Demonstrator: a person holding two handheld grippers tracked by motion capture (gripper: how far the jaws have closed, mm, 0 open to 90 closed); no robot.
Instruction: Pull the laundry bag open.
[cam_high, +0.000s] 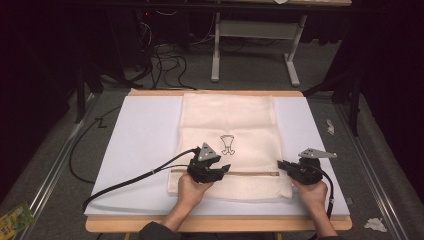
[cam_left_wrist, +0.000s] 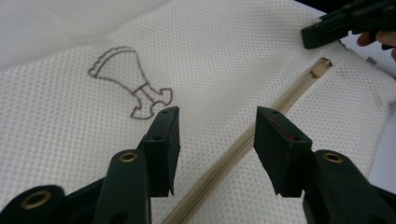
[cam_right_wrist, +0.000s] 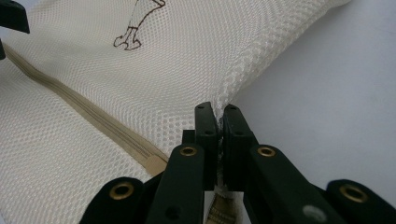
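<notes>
A cream mesh laundry bag (cam_high: 227, 145) lies flat in the middle of the white-padded worktop (cam_high: 145, 150), with a tan zipper (cam_high: 250, 173) running across its near part and a small brown outline drawing (cam_high: 227, 143) just beyond that zipper.

Left of the bag's middle, the left hand-held gripper (cam_high: 222, 170) hovers over the zipper's left stretch. In the left gripper view its jaws stand apart with nothing between them, the zipper (cam_left_wrist: 243, 149) passing below the gap and the drawing (cam_left_wrist: 133, 88) off to the left jaw's side.

At the bag's right edge, the right hand-held gripper (cam_high: 282, 165) sits level with the zipper's end. In the right gripper view (cam_right_wrist: 218, 123) its jaws are pressed together on the mesh edge of the bag (cam_right_wrist: 187, 60), beside the zipper's end (cam_right_wrist: 154, 163), with bare worktop (cam_right_wrist: 327, 93) past the bag.
</notes>
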